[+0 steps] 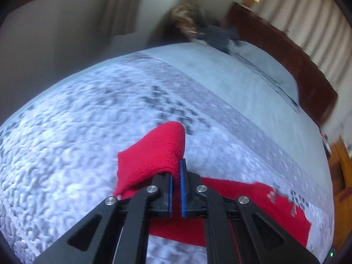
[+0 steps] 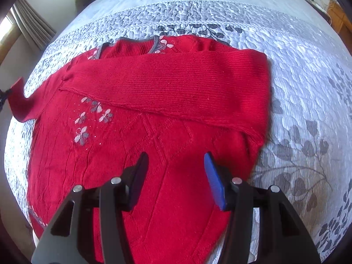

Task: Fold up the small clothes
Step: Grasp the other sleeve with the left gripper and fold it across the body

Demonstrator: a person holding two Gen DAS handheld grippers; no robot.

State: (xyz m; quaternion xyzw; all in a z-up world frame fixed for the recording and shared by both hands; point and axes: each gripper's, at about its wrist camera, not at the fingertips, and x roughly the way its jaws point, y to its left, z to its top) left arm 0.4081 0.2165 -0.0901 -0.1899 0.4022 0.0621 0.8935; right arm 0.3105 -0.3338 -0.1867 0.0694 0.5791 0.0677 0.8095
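Note:
A red knit sweater [image 2: 167, 101] with grey and white flower embroidery lies on the quilted bed. One sleeve is folded across its chest toward the right. My left gripper [image 1: 176, 171] is shut on the cuff of the other sleeve [image 1: 154, 154] and holds it lifted above the bedspread; that cuff shows at the left edge of the right wrist view [image 2: 17, 96]. The sweater body trails below and right of the left gripper [image 1: 253, 209]. My right gripper [image 2: 176, 165] is open and empty, hovering over the sweater's lower body.
The grey floral quilted bedspread [image 2: 297, 101] covers the bed. A dark wooden headboard [image 1: 286, 66] and dark clothes [image 1: 198, 28] are at the far end. Curtains [image 1: 308, 22] hang behind. Wooden furniture [image 1: 338, 176] stands at the right.

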